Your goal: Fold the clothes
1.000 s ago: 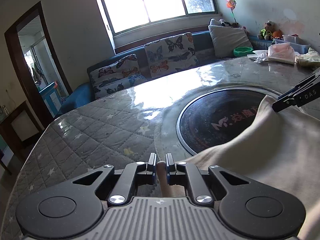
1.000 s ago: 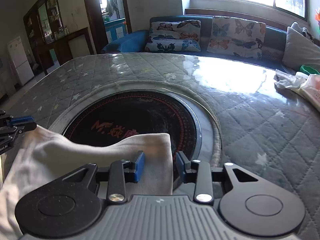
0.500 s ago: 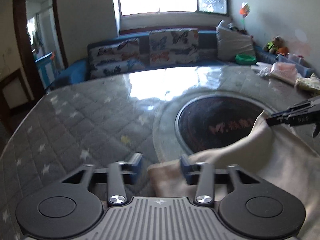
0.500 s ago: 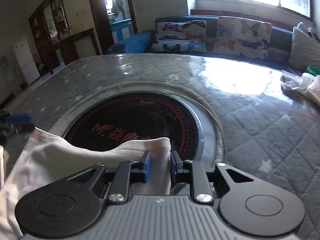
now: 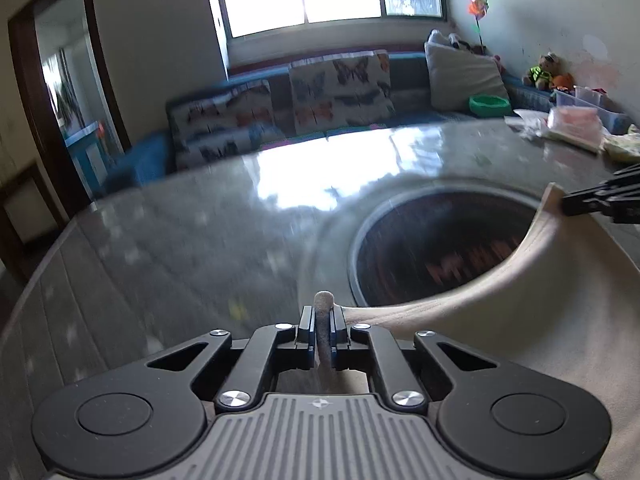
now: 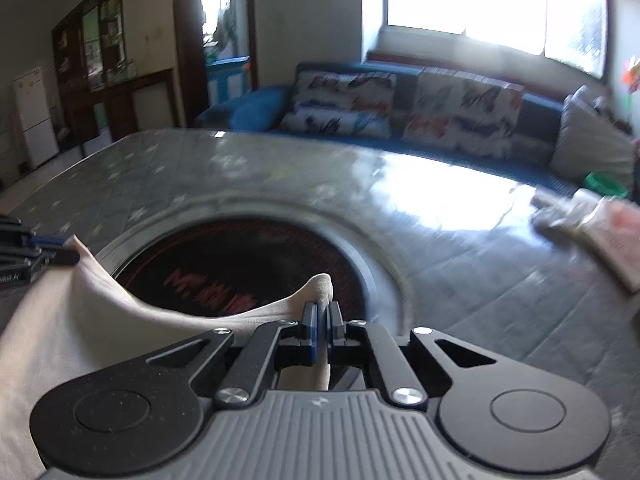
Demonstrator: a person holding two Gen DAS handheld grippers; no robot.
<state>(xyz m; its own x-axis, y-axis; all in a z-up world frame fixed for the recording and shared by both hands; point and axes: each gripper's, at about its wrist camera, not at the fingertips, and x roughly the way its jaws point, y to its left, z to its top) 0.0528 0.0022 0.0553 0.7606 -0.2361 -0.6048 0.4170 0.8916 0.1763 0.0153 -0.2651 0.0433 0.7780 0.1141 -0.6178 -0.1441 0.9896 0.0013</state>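
A beige garment [image 5: 520,312] hangs stretched between my two grippers above the table, its upper edge sagging in a curve. My left gripper [image 5: 323,314] is shut on one corner of the garment. My right gripper [image 6: 322,314] is shut on the other corner, and the garment [image 6: 80,320] runs off to the left in its view. The right gripper's tip [image 5: 592,202] shows at the right edge of the left wrist view. The left gripper's tip [image 6: 36,252] shows at the left edge of the right wrist view.
The quilted grey table [image 5: 180,248] has a dark round inset [image 6: 248,264] in its middle. Folded clothes and bags [image 5: 568,128] lie at the far right of the table. A sofa with butterfly cushions [image 5: 336,84] stands behind it.
The left gripper opened briefly, then shut again on the corner. The right gripper shut on its corner. Both have lifted, raising the garment's edge off the table.
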